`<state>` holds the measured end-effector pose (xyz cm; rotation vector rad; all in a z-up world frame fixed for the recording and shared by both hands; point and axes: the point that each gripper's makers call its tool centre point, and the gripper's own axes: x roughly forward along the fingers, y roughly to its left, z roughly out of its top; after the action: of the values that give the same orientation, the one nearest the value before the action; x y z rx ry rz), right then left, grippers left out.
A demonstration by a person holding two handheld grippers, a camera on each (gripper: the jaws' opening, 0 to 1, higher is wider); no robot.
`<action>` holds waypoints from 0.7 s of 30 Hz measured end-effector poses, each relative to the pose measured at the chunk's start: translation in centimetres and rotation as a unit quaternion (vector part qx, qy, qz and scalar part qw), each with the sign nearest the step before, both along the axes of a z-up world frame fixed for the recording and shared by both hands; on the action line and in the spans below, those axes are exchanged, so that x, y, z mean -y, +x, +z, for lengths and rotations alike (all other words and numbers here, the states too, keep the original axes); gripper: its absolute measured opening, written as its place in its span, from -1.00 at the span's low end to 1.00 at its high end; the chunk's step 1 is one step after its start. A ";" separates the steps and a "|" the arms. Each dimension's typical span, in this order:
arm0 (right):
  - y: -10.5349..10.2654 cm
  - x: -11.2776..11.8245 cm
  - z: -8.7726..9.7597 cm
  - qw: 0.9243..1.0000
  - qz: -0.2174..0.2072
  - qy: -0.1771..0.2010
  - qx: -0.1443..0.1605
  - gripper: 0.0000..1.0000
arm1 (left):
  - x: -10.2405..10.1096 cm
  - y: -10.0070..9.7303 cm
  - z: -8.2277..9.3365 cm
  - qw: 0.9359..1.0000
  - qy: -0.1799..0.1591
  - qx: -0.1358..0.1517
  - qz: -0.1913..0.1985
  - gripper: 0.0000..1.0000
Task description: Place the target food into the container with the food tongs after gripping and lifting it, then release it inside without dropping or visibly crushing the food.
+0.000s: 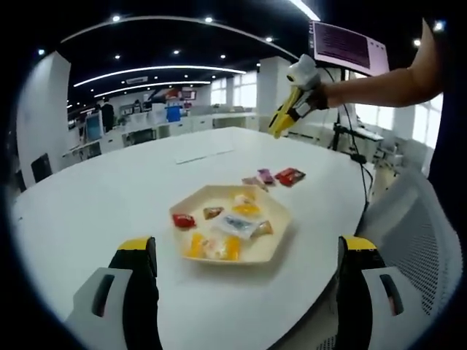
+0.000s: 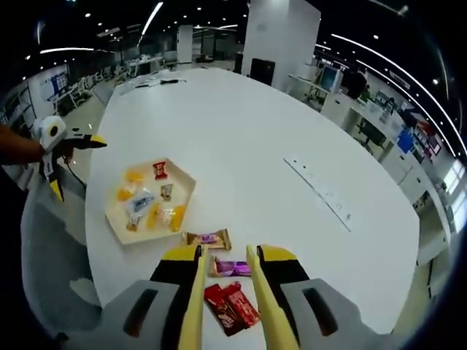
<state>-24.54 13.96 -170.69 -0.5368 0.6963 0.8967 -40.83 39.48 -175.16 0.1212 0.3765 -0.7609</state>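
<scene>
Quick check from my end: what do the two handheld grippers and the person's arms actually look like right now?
The left gripper has pale grey jaw bodies with dark slots, black inner pads and yellow tips. The right gripper has the same grey bodies and black, yellow-capped jaws, carrying long yellow tong blades; seen from the left gripper view it has a whitish body. The arm behind it is bare, no sleeve showing.

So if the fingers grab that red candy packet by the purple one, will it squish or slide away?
The red packet looks flat and thin, so it is probably light and a bit floppy. Its wrapper looks shiny, so it might slide on the smooth white table when nudged. It lies flat, so rolling seems unlikely, though hard squeezing could crumple it.
</scene>
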 end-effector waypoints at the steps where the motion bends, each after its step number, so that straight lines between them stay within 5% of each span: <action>1: 0.0 0.0 -0.1 1.000 0.001 0.003 -0.002 -0.41 | -0.1 0.0 0.0 1.000 0.001 0.000 0.001 0.99; 12: 0.3 -1.1 -2.1 0.999 -0.035 0.015 -0.023 -0.41 | -0.1 0.0 -0.3 1.000 0.002 -0.005 0.003 0.99; 21: 1.0 -4.0 -4.6 0.998 -0.053 0.000 -0.013 -0.41 | 0.3 -0.4 -1.1 0.999 0.039 -0.001 -0.019 0.99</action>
<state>-23.54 17.98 -175.32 -0.4850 0.7415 0.8044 -41.27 39.20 -176.28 0.2011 0.4060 -0.7841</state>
